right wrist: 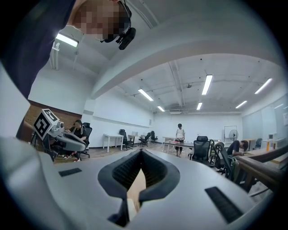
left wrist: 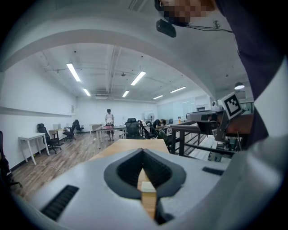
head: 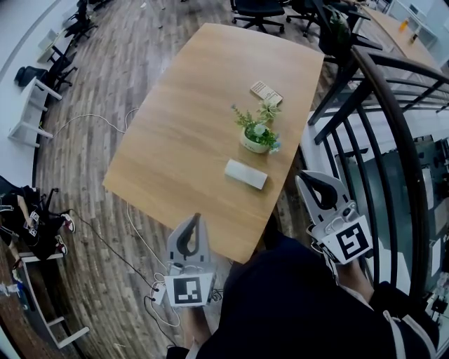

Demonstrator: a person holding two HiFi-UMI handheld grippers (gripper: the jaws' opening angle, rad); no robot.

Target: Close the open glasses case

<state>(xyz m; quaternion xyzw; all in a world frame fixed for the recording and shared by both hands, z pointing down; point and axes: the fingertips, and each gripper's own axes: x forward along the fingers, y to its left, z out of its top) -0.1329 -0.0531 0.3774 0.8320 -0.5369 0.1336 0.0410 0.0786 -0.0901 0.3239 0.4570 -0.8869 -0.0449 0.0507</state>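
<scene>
The white glasses case lies flat on the wooden table, near its right edge; I see no raised lid on it. In the left gripper view the glasses case shows as a small white block in the gap below the jaws. My left gripper hovers at the table's near edge, shut and holding nothing, short of the case. My right gripper hangs beyond the table's right edge, right of the case, shut and empty. Both gripper views show the jaw tips meeting, for the left gripper and for the right gripper.
A small potted plant stands just behind the case, and a small printed card lies farther back. A dark metal railing runs along the right. Office chairs stand at the far end. A cable trails on the floor.
</scene>
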